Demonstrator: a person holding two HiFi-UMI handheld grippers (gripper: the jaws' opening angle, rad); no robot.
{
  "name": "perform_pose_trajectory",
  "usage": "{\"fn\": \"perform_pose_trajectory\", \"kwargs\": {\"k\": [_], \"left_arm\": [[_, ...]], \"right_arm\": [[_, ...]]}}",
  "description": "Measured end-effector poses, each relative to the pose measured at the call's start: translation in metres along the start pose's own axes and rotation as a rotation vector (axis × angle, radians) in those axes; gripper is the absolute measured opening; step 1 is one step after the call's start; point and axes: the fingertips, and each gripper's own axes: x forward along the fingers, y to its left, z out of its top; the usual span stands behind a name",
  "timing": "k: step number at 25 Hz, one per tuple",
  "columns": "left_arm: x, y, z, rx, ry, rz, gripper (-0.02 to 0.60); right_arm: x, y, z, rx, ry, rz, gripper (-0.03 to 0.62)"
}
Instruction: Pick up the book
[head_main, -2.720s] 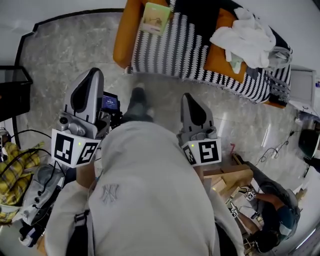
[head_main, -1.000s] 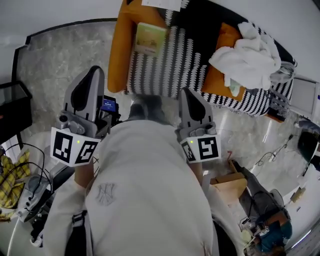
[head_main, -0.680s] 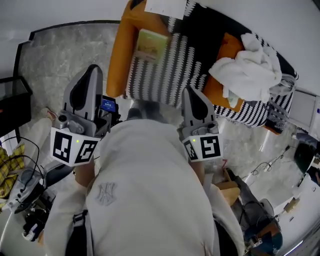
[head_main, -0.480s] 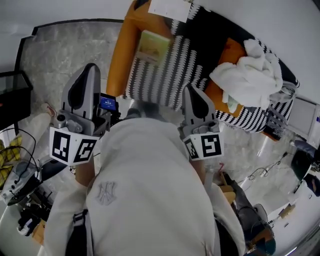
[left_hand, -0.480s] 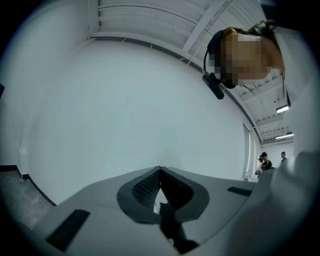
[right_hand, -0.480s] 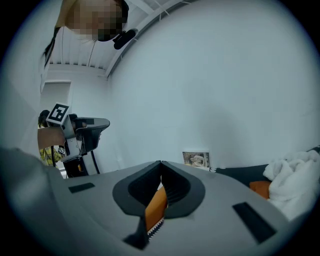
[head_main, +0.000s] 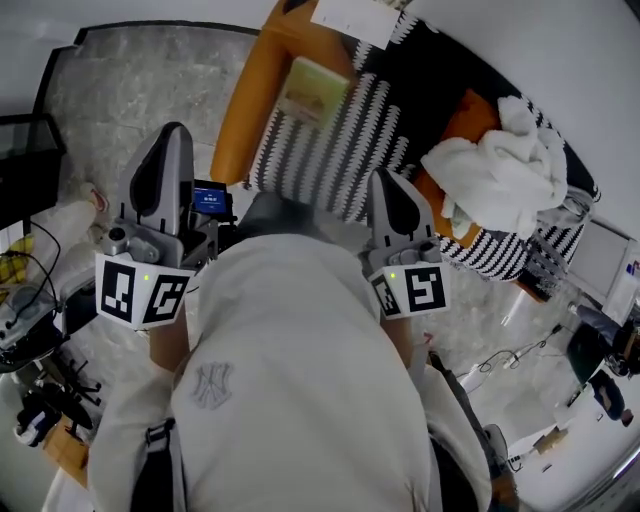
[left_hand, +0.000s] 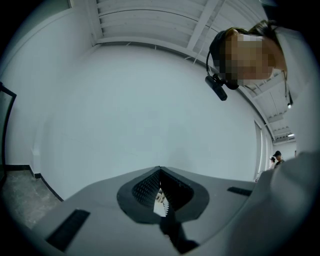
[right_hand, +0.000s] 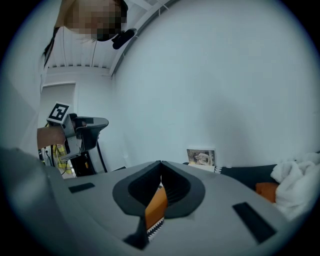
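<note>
Off the sofa's (head_main: 238, 120) left end, above the marble floor (head_main: 130, 90): left gripper (head_main: 170, 130), fingers pressed together with nothing between them, aimed past the sofa at bare wall.

On the sofa's left half, flat on the striped blanket (head_main: 330, 160): the book (head_main: 314, 92), pale green cover up, untouched and not yet lifted. Long axis away from the person toward the sofa's back, tilted a little right at the far end. Beyond it, at the sofa's back edge, a white sheet of paper (head_main: 350, 12).

At the sofa's front edge, right of the book: right gripper (head_main: 387, 178), fingers likewise closed tip to tip and empty, with sofa orange and stripes glimpsed through the slit below the tips.

On the sofa's right half, well apart from the book: a heap of white cloth (head_main: 500, 165).

Judged from this: book ahead and left of the right fingers, ahead and right of the left ones, nearer the right. Probably called for next: parting the right fingers, reaching forward and left, closing over a near edge. Possible trouble: a thin book lying flat on soft blanket, hard to get a finger beneath.
</note>
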Motion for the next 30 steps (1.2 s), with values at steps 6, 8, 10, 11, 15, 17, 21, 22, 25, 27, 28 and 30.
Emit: {"fn": "perform_pose_trajectory", "kwargs": {"k": [6, 8, 10, 11, 15, 17, 21, 22, 25, 27, 28, 30], "left_arm": [[0.003, 0.007, 0.001, -0.001, 0.022, 0.017, 0.009], [0.008, 0.009, 0.004, 0.002, 0.026, 0.003, 0.009], [0.016, 0.012, 0.005, 0.001, 0.031, -0.021, 0.009], [0.022, 0.013, 0.006, -0.002, 0.031, -0.036, 0.009], [0.042, 0.020, 0.015, -0.012, 0.021, -0.099, 0.009], [0.053, 0.025, 0.016, -0.022, 0.023, -0.126, 0.009], [0.073, 0.037, 0.017, -0.039, 0.033, -0.176, 0.009], [0.077, 0.041, 0.016, -0.043, 0.035, -0.187, 0.009], [0.088, 0.051, 0.013, -0.060, 0.042, -0.211, 0.009], [0.093, 0.058, 0.011, -0.064, 0.052, -0.226, 0.009], [0.095, 0.062, 0.011, -0.065, 0.057, -0.233, 0.009], [0.102, 0.069, 0.013, -0.064, 0.064, -0.235, 0.009]], "right_arm": [[0.010, 0.005, 0.000, 0.026, 0.009, 0.019, 0.017], [0.014, 0.006, 0.002, 0.030, 0.006, 0.014, 0.017], [0.018, 0.006, 0.005, 0.034, 0.002, -0.005, 0.017], [0.021, 0.004, 0.006, 0.036, -0.001, -0.019, 0.017], [0.030, 0.004, 0.020, 0.039, -0.027, -0.078, 0.017], [0.034, 0.004, 0.023, 0.034, -0.026, -0.108, 0.017], [0.041, 0.004, 0.024, 0.035, -0.013, -0.170, 0.017], [0.043, 0.006, 0.026, 0.038, -0.017, -0.171, 0.017], [0.055, 0.012, 0.030, 0.066, -0.043, -0.150, 0.017], [0.064, 0.018, 0.036, 0.081, -0.079, -0.136, 0.017], [0.068, 0.019, 0.040, 0.086, -0.101, -0.138, 0.017], [0.075, 0.019, 0.049, 0.107, -0.142, -0.143, 0.017]]}}
